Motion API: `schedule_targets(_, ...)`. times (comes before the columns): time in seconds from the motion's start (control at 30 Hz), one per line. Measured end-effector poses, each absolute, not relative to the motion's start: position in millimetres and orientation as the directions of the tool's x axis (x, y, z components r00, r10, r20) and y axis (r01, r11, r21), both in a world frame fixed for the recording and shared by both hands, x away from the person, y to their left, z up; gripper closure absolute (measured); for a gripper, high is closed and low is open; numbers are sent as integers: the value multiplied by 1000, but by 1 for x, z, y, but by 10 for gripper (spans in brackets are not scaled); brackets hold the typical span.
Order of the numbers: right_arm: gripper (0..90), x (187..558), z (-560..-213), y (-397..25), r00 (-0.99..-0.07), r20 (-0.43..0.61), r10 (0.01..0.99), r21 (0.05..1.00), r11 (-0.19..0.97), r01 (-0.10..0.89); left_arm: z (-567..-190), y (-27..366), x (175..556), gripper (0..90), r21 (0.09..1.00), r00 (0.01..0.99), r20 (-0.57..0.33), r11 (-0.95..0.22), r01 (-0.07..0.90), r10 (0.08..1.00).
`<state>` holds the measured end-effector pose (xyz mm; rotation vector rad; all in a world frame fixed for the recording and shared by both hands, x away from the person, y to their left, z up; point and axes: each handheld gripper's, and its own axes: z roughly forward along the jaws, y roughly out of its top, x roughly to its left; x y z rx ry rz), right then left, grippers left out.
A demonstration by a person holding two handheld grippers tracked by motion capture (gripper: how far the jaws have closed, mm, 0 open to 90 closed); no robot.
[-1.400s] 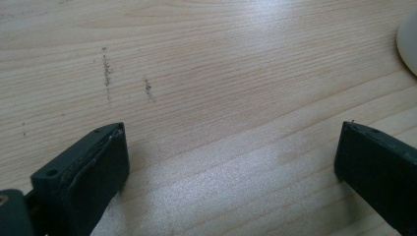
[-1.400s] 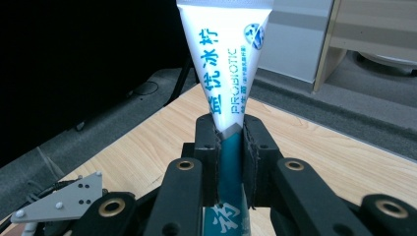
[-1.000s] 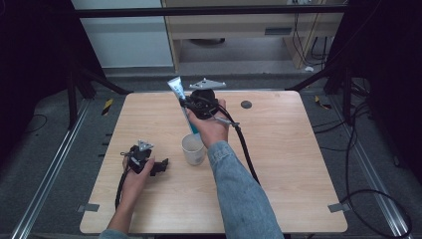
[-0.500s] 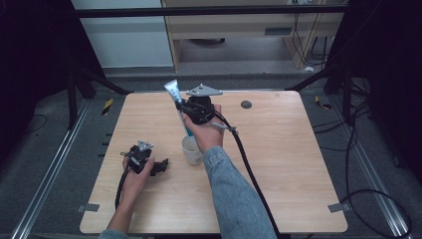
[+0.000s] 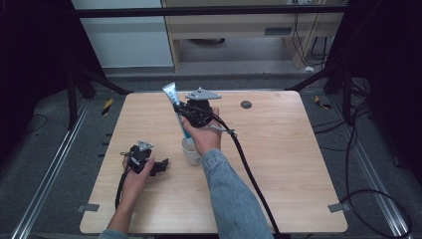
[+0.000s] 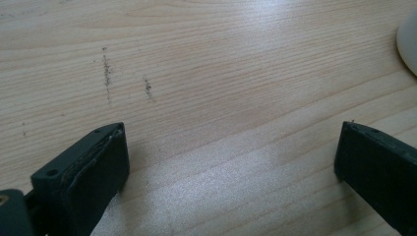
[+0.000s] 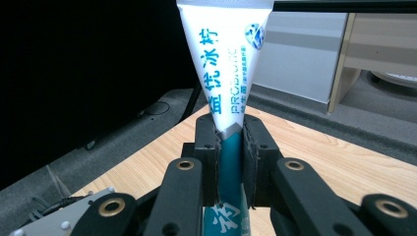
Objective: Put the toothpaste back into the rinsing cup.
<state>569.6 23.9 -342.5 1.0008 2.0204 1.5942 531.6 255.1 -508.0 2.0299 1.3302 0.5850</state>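
A white and teal toothpaste tube (image 5: 172, 96) (image 7: 227, 73) stands nearly upright, crimped end up, and my right gripper (image 5: 183, 112) (image 7: 229, 133) is shut on its teal middle. Directly below, near the table's middle, sits a white cup (image 5: 190, 152), and the tube's lower end comes down to about its rim; the hand hides whether it is inside. At the front left my left gripper (image 5: 160, 167) (image 6: 231, 152) rests low over the bare wood, open, with nothing between its jaws. An edge of the cup (image 6: 409, 42) appears at the right of the left gripper view.
The wooden table (image 5: 278, 149) has a small dark round spot (image 5: 246, 104) at its back right. The right gripper's cable (image 5: 249, 172) trails across the wood toward the front. Metal frame legs and floor cables surround the table.
My right gripper has carried the tube a little left and toward the person, down onto the cup. The left gripper has stayed where it was.
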Motion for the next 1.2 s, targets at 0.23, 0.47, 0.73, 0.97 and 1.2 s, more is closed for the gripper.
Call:
schedule_targets(0.23, 790, 570, -359, 22, -670, 135, 730, 945, 110, 309, -508, 255, 532, 0, 714, 390, 19, -286, 639, 921)
schedule_targets(0.47, 789, 569, -370, 18, -666, 138, 733, 942, 111, 318, -508, 255, 531, 0, 714, 388, 16, -283, 641, 921)
schedule_targets(0.73, 788, 568, -378, 13, -663, 140, 736, 941, 108, 319, -508, 255, 531, 0, 713, 390, 18, -285, 641, 921)
schedule_targets(0.97, 787, 565, -381, 12, -669, 121, 734, 942, 127, 310, -508, 255, 531, 0, 712, 390, 18, -286, 641, 920)
schedule_targets(1.2, 785, 564, -384, 12, -669, 129, 732, 941, 123, 315, -508, 255, 531, 0, 711, 392, 20, -288, 642, 920)
